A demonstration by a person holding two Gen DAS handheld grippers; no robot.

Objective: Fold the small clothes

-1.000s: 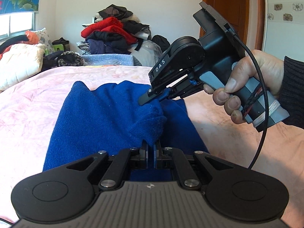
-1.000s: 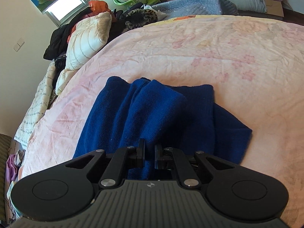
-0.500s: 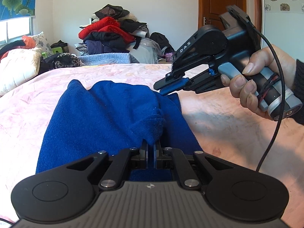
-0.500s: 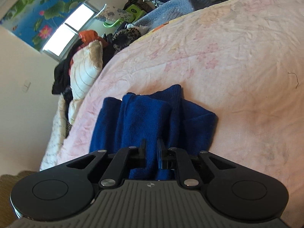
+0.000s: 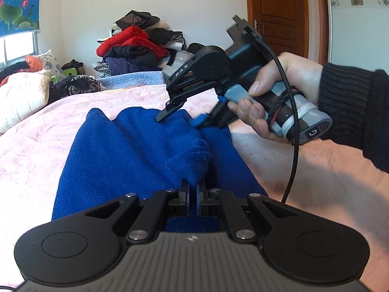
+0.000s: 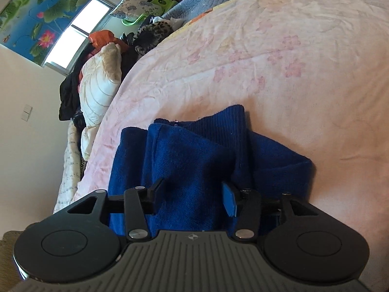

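Pink floral bed (image 5: 43, 146), blue sweater (image 5: 126, 150) half hidden behind grippers, left gripper (image 5: 192, 194) pinching a fold, right gripper (image 6: 192, 197) fingers just opening, sweater loose between them

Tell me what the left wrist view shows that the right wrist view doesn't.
Only the left wrist view shows the left claw shut on a bunched fold of the blue sweater, the hand holding the right claw over the sweater's far edge, the wooden door and the clothes pile. Only the right wrist view shows the right claw's jaws from behind, apart after just opening, with sweater cloth lying loose between them, and the green item near the window. Both show the sweater, the pink bedspread and the white pillow.
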